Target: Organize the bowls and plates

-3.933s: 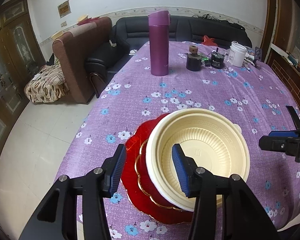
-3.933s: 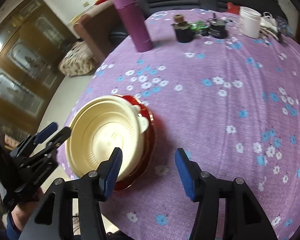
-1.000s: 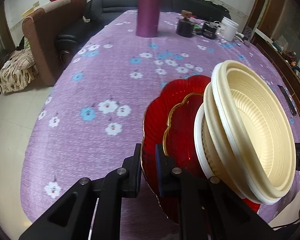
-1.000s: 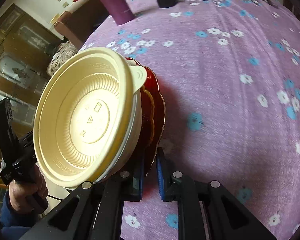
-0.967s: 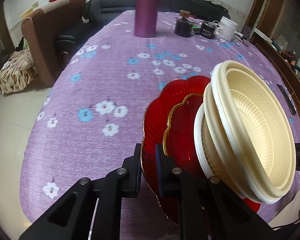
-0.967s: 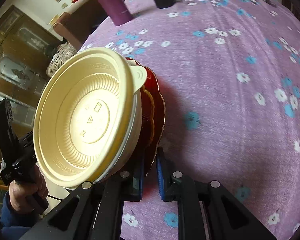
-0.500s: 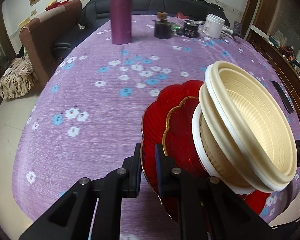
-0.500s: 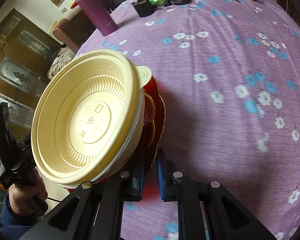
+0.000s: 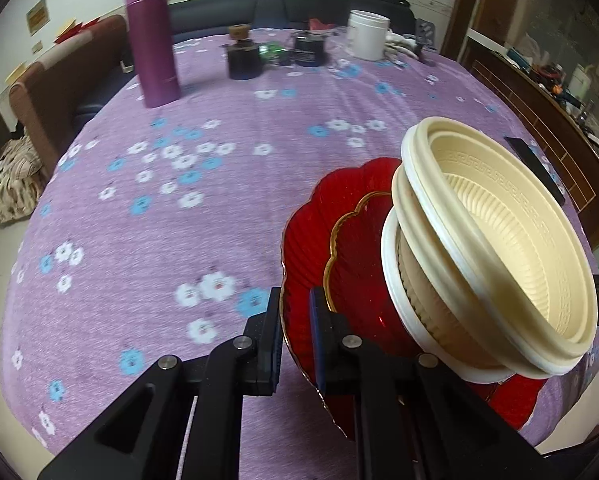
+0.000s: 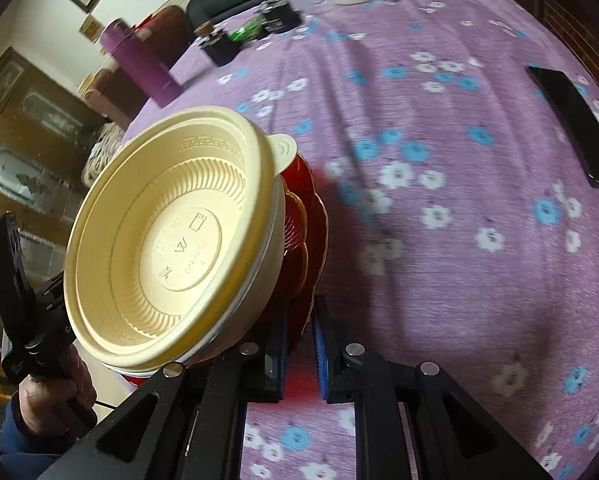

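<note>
A stack hangs above the purple flowered table [image 9: 227,208]: nested cream plastic bowls [image 9: 503,240] rest on a smaller gold-rimmed red plate [image 9: 363,264] inside a large scalloped red plate [image 9: 319,216]. My left gripper [image 9: 295,336] is shut on the large red plate's near-left rim. In the right wrist view the cream bowls [image 10: 179,240] fill the left side, and my right gripper [image 10: 299,340] is shut on the opposite rim of the red plate [image 10: 317,236]. The stack tilts in both views. A hand [image 10: 55,392] holds the left gripper's handle at lower left.
At the table's far side stand a purple flask [image 9: 151,40], a dark jar with a wooden lid [image 9: 243,56], a small black object [image 9: 309,50] and a white tub [image 9: 367,38]. A black phone [image 10: 571,124] lies at the right. Sofas and a wooden cabinet surround the table.
Both grippers stay shut on the red plate and have carried the stack sideways across the table to the right. The flask and jars have shifted left in view, and the phone has come into sight.
</note>
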### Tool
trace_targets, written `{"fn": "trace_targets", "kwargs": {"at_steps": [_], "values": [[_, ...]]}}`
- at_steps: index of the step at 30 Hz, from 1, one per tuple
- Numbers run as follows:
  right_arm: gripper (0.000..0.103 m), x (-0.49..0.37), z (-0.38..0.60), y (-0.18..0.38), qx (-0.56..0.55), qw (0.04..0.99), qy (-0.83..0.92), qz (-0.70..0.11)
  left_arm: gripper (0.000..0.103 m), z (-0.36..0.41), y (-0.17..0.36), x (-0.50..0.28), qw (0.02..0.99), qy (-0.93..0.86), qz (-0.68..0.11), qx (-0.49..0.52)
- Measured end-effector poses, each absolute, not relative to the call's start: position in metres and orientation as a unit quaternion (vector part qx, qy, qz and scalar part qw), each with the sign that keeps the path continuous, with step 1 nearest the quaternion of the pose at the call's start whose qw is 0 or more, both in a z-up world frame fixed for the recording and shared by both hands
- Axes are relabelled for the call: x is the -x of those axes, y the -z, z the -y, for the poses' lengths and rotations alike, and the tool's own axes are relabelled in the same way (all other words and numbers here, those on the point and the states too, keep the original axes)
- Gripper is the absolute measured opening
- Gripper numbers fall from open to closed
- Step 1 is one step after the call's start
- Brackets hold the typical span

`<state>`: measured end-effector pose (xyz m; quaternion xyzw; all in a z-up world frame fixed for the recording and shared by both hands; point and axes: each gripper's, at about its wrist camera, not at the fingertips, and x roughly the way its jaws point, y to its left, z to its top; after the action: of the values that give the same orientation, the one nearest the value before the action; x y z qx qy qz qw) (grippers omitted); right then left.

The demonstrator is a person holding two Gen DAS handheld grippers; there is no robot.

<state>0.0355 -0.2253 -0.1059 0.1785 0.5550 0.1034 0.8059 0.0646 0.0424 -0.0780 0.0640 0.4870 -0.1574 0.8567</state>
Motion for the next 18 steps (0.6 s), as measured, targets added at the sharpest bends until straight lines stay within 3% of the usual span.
{"fn": "trace_targets", "kwargs": {"at_steps": [18], "values": [[0.012, -0.058, 0.243, 0.109, -0.166, 0.822, -0.058, -0.542, 0.011, -0.012, 0.093, -0.103, 0.861, 0.163, -0.476, -0.075]]}}
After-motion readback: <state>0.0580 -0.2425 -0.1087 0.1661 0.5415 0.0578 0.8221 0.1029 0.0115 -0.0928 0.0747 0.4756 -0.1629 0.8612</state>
